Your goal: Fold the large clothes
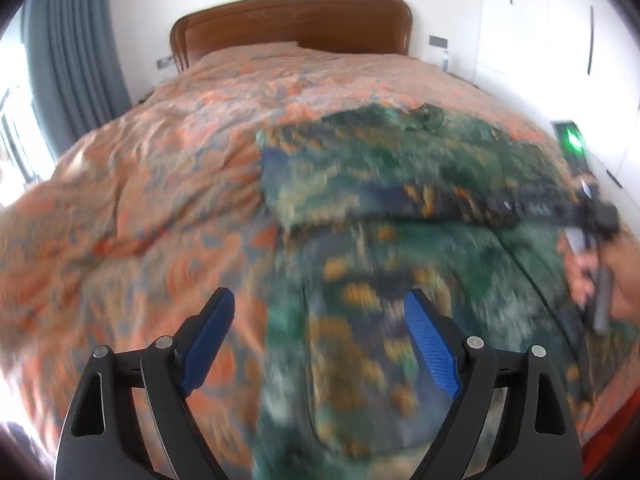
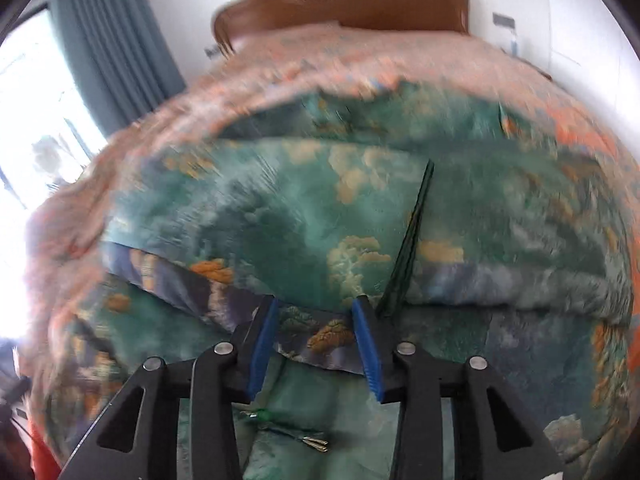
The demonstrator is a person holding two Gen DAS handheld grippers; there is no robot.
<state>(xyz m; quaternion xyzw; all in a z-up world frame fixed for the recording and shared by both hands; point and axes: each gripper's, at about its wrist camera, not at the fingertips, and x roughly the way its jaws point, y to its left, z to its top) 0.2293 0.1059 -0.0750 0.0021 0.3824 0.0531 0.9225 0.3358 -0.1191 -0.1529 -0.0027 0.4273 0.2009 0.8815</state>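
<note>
A large green garment (image 1: 400, 168) printed with orange trees and clouds lies spread over the right half of the bed, its upper part folded down over the lower. My left gripper (image 1: 320, 312) hovers open above the garment's left edge, with nothing between its blue pads (image 1: 428, 340). In the left wrist view my right gripper (image 1: 500, 205) reaches in from the right, held by a hand (image 1: 616, 276). In the right wrist view the right gripper (image 2: 316, 340) is low over the garment (image 2: 320, 200). Its jaws stand apart astride the folded edge, the pads not pressing on it. A drawstring (image 2: 288, 436) with metal tips lies below.
The bed carries an orange patterned duvet (image 1: 140, 200) and has a brown wooden headboard (image 1: 292, 20). Grey curtains (image 1: 72, 60) and a bright window are on the left. White wardrobe doors (image 1: 540, 20) and a device with a green light (image 1: 572, 140) stand on the right.
</note>
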